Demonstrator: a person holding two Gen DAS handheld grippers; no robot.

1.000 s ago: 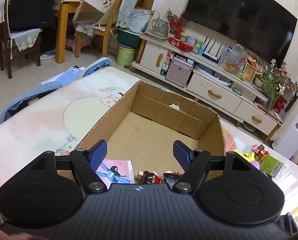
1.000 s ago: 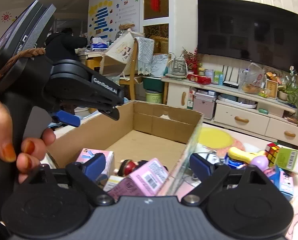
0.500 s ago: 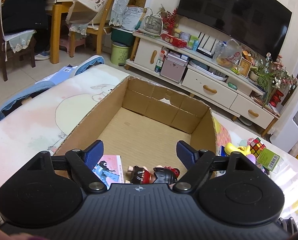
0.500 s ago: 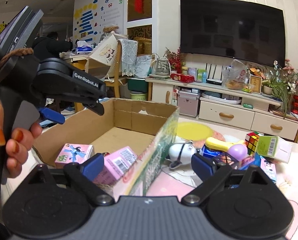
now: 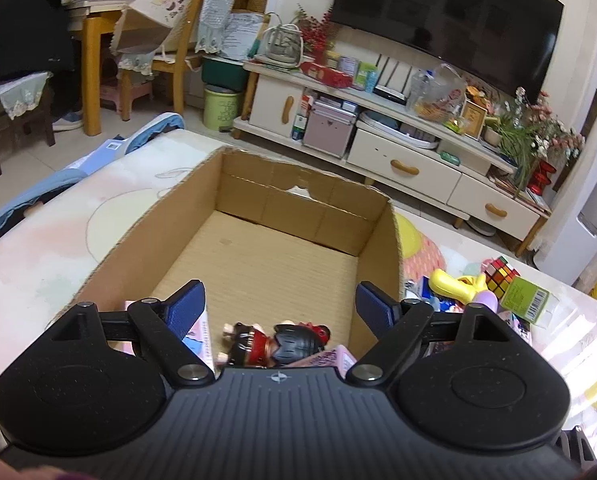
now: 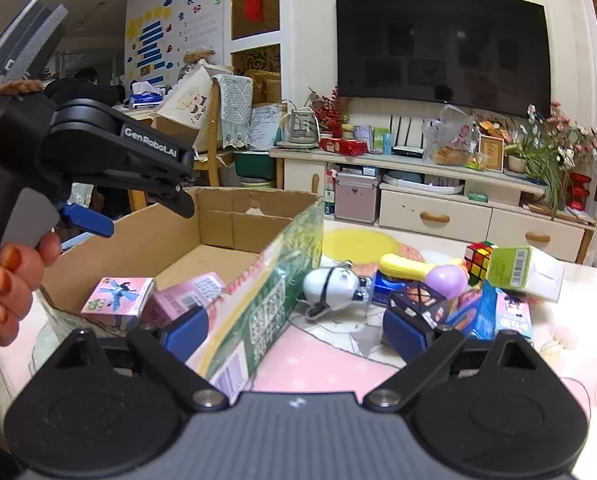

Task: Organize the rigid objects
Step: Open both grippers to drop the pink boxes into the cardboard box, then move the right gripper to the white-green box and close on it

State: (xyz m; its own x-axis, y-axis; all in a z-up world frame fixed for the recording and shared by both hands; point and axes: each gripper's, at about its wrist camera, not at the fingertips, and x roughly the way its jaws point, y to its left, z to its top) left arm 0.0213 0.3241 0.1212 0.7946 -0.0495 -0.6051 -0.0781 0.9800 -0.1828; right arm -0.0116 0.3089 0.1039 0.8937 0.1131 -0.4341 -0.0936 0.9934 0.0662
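Our left gripper (image 5: 280, 300) has just spread wide over the box (image 5: 394, 240), nothing between its jaws, the doll (image 5: 276, 340) dropped at the near wall, so our empty, open right gripper (image 6: 294, 330) swings toward the table's toy pile (image 6: 438, 280).

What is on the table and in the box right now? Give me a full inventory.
cardboard box: 1, brown, on the table, open top.
figurine: 1, black and red, lying in the box's near end.
pink cartons: 2, in the box's near end.
white toy: 1, on the table right of the box.
yellow and purple toy: 1, among the pile.
puzzle cube: 1, multicoloured, behind the pile.
green carton: 1, beside the cube.
left gripper: over the box, open, empty.
right gripper: open, empty, astride the box's right wall.
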